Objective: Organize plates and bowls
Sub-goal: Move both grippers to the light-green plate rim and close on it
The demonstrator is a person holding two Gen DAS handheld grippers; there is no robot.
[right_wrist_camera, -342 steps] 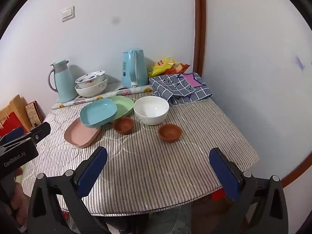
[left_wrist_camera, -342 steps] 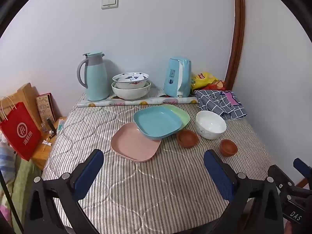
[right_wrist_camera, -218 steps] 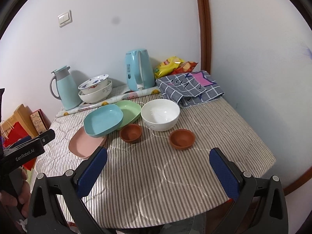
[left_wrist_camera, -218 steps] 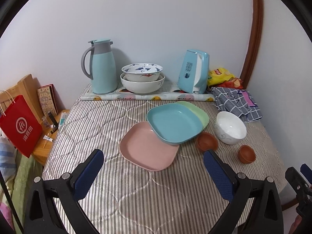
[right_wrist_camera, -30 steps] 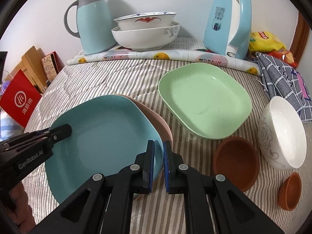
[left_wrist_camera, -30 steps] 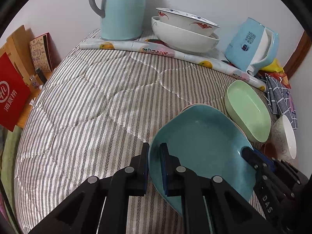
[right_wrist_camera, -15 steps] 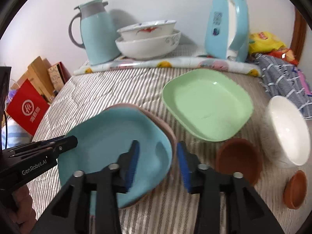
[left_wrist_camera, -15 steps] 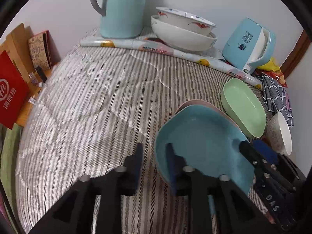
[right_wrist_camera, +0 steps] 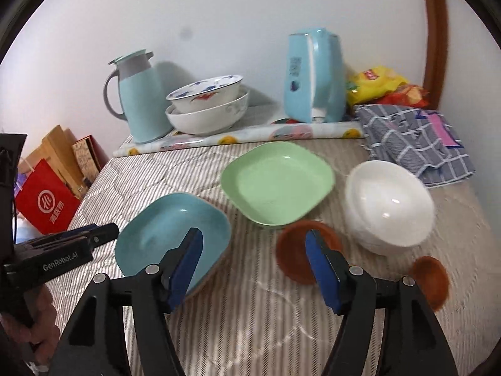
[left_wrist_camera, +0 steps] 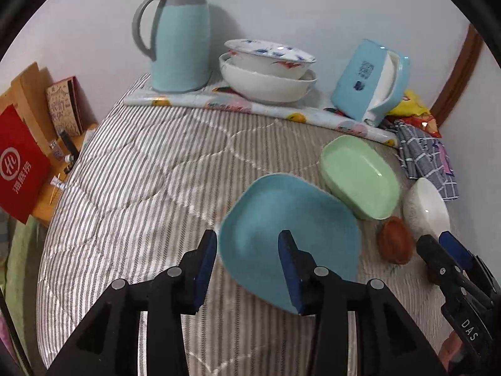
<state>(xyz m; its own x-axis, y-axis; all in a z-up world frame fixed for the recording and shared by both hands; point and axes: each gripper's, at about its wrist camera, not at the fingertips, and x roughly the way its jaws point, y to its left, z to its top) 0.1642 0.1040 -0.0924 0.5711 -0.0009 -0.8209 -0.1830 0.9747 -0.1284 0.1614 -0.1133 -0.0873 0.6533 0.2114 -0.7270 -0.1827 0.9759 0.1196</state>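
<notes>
A blue plate (left_wrist_camera: 291,225) (right_wrist_camera: 175,232) lies on the striped table, covering the pink plate, of which only a thin edge shows. My left gripper (left_wrist_camera: 247,263) is open with its fingers either side of the blue plate's near left rim. My right gripper (right_wrist_camera: 253,266) is open, just right of the blue plate and in front of a brown saucer (right_wrist_camera: 305,250). A green plate (left_wrist_camera: 360,175) (right_wrist_camera: 277,181), a white bowl (right_wrist_camera: 389,202) and a second brown saucer (right_wrist_camera: 430,282) lie to the right.
At the back stand a teal thermos jug (left_wrist_camera: 180,36), two stacked white bowls (left_wrist_camera: 269,73), a blue kettle (left_wrist_camera: 371,84), a rolled mat (right_wrist_camera: 238,139), a checked cloth (right_wrist_camera: 413,141) and snack bags (right_wrist_camera: 385,86). A red bag (left_wrist_camera: 18,163) sits off the table's left edge.
Both grippers have opened and let go of the blue plate, which now rests on the pink plate. Both have drawn back, the right one shifting right toward the brown saucer.
</notes>
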